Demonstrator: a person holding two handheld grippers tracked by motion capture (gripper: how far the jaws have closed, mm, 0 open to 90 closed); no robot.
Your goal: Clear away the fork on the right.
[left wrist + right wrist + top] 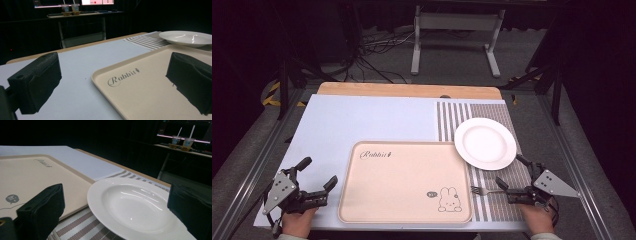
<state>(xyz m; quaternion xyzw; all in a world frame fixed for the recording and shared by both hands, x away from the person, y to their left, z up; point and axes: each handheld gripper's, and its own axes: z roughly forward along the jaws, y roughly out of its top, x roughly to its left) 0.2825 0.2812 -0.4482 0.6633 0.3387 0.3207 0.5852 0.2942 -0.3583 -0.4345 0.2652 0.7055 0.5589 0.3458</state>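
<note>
The right claw (508,177) sits low at the near right of the surface (362,120), jaws spread wide and holding nothing; in the right gripper view they frame the white plate (135,205), which rests on the striped mat (492,200) with its left rim just overlapping the tray's (404,181) far right corner. A fork (484,190) lies on the mat close to the right claw's near jaw, tines toward the tray. The left claw (318,176) is also wide open and empty, lying beside the tray's left edge, its far jaw on the pale surface and its near jaw over the tray in the left gripper view. The plate looks to be the thing in hand, probably bound for the tray. To take it well, bring the right claw in low and level so one jaw slips under the rim nearest it and the other comes down on top, then close firmly on the rim alone. The rim is thin and glazed, so it may slip: grip deep rather than at the very lip. Keep the lower jaw clear of the fork so it is not dragged, and lift straight up before carrying across, since the plate already touches the tray edge.
</note>
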